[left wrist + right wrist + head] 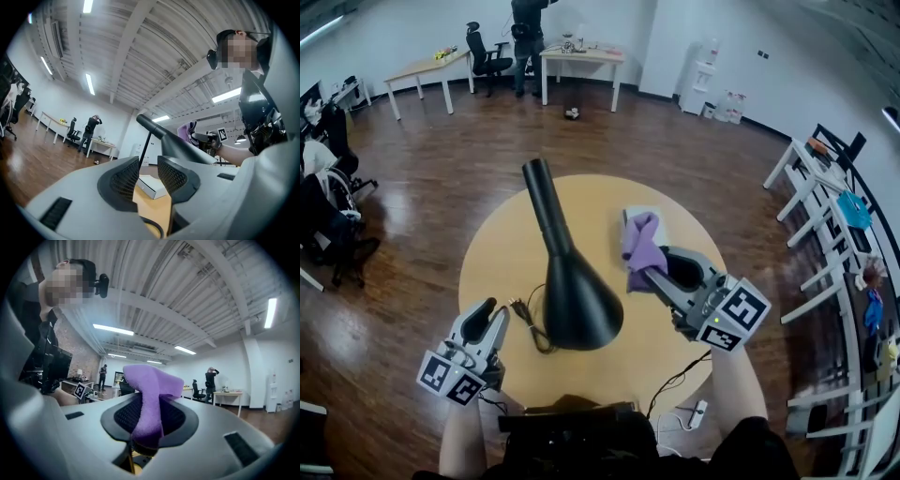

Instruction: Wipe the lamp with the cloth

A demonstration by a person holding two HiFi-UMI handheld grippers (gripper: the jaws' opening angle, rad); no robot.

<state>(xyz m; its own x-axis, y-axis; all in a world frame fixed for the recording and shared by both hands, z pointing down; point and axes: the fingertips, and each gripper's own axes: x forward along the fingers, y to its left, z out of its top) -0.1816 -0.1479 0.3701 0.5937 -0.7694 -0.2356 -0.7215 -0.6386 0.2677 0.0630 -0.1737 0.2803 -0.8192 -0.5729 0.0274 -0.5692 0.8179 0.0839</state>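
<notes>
A black lamp (572, 291) with a cone shade and a long neck stands tilted on the round wooden table (497, 253). My right gripper (649, 277) is raised just right of the shade and shut on a purple cloth (639, 246), which bunches above the jaws and stays apart from the lamp. The right gripper view shows the cloth (150, 399) pinched between the pads of that gripper (149, 420). At the table's near left edge my left gripper (483, 314) is open and holds nothing. From the left gripper (143, 180), the lamp (178, 145) rises ahead.
The lamp's black cable (530, 323) loops on the table by the shade. A white box (150, 186) lies beyond the cloth. A power plug (698, 410) hangs at the table's near edge. Desks, office chairs and a standing person (525, 37) are far back; racks (834, 225) line the right.
</notes>
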